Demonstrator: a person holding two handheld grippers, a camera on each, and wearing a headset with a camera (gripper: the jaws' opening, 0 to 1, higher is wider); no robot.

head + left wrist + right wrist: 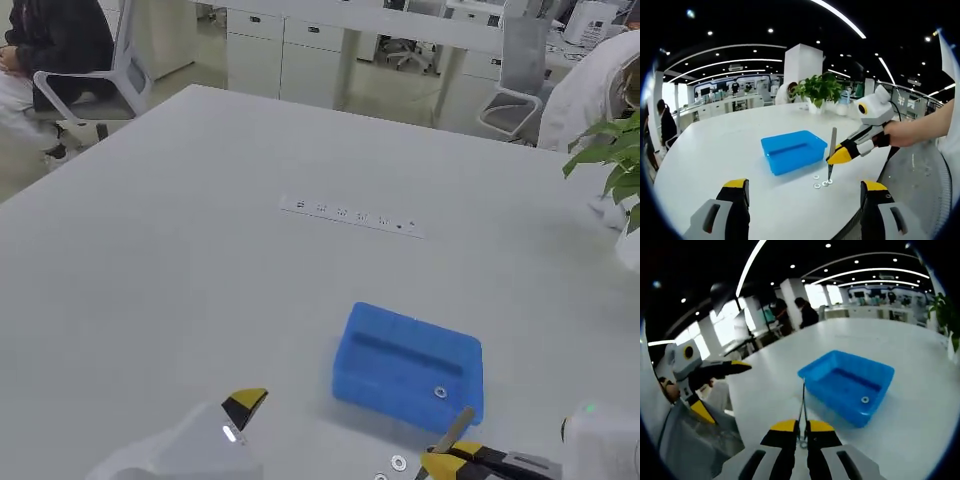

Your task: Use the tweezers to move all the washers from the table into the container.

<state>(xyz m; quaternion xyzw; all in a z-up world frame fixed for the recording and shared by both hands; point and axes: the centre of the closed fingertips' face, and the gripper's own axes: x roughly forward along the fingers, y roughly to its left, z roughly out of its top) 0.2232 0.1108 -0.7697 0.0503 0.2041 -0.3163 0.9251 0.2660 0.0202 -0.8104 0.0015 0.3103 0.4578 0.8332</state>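
Washers (399,462) lie on the table (200,260) at the bottom centre of the head view, just below the blue container (408,365), which holds one more; at lower right the right gripper (440,462) is clamped on the tweezers (458,425). Left gripper view: the left gripper (805,184) stands wide and empty along the bottom edge, with the tweezer tips at three washers at centre. Right gripper view: the jaws pinch the tweezers at bottom centre, and the container sits centre right with one washer inside.

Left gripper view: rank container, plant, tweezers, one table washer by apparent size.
1. blue container, roughly tied with plant; the plant sits farther off, so unsure
2. tweezers
3. washer
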